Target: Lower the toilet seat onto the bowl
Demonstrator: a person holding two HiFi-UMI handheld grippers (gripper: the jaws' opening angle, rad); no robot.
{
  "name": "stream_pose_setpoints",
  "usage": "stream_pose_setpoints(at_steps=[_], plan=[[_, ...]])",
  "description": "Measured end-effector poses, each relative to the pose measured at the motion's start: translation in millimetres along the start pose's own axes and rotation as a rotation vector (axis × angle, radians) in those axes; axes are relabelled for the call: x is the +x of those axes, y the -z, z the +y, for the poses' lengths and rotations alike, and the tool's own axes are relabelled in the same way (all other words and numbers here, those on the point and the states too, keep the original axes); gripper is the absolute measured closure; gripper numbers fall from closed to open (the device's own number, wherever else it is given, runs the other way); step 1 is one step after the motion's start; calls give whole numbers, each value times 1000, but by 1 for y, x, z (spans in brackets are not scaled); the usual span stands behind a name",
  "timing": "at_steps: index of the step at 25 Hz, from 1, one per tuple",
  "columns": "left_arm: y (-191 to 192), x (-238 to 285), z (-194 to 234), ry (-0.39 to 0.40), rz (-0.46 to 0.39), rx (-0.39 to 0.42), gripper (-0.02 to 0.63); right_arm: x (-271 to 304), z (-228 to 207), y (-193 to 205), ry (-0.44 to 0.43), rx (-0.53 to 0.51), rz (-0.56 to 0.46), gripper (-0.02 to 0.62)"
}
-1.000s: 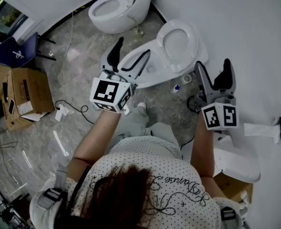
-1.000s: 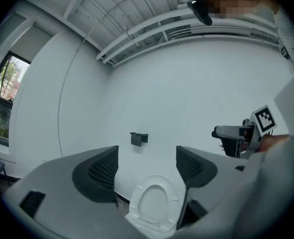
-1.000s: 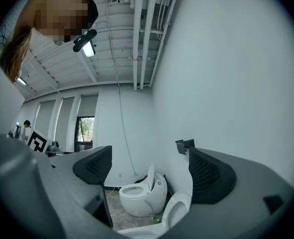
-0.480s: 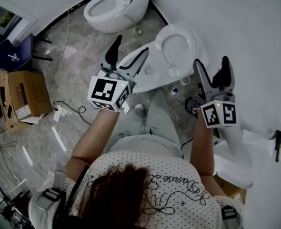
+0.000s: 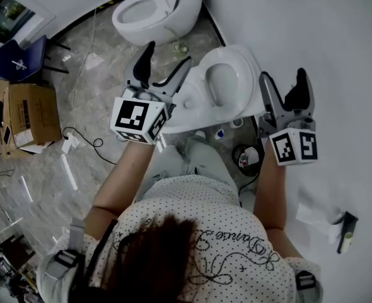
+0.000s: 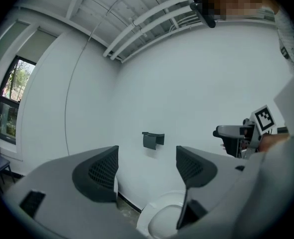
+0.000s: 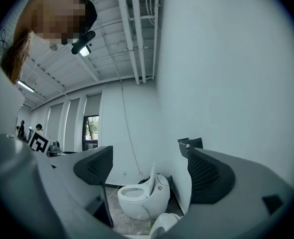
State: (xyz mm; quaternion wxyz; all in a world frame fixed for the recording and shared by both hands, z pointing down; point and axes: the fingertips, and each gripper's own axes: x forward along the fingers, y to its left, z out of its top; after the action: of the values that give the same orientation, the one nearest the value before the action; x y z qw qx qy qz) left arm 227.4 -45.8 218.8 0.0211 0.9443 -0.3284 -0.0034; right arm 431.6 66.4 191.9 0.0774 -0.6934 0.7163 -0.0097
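Observation:
A white toilet point(image 5: 202, 96) stands against the wall, and its oval seat ring point(image 5: 222, 81) shows at the wall end. I cannot tell whether the ring is upright or lying flat. My left gripper point(image 5: 167, 55) hovers open over the toilet's left side, touching nothing. In the left gripper view the ring point(image 6: 159, 222) shows low between the open jaws. My right gripper point(image 5: 283, 77) is open to the right of the toilet, close to the wall, and empty. A sliver of the toilet point(image 7: 162, 227) shows at the bottom of the right gripper view.
A second toilet point(image 5: 154, 8) with its lid raised stands farther along the wall. A cardboard box point(image 5: 22, 115), a blue chair point(image 5: 19, 62) and a cable point(image 5: 79, 137) lie on the floor at left. A dark holder point(image 6: 152, 140) hangs on the wall. A small black bin point(image 5: 246, 156) sits by the toilet's base.
The person has stepped closer to the toilet and the head view has shifted. Both grippers stay open and empty, and the left one has risen slightly over the toilet.

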Motion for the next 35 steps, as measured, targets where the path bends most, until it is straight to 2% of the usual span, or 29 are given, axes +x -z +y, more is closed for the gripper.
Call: stream_pose_setpoints(at_steps=[4, 10, 16, 21, 27, 35], plan=[[6, 19, -7, -39, 14, 3, 261, 14, -29, 6, -31, 19, 15, 143], [19, 30, -8, -68, 46, -5, 261, 26, -42, 27, -59, 58, 52, 147], [29, 48, -3, -62, 57, -18, 261, 35, -45, 42, -58, 70, 80, 161], [38, 64, -2, -27, 59, -33, 261, 40, -57, 56, -30, 67, 127, 177], [53, 82, 2, 8, 84, -54, 261, 48, -70, 83, -1, 85, 191, 232], [74, 104, 9, 39, 111, -87, 261, 59, -82, 133, 7, 114, 317, 353]])
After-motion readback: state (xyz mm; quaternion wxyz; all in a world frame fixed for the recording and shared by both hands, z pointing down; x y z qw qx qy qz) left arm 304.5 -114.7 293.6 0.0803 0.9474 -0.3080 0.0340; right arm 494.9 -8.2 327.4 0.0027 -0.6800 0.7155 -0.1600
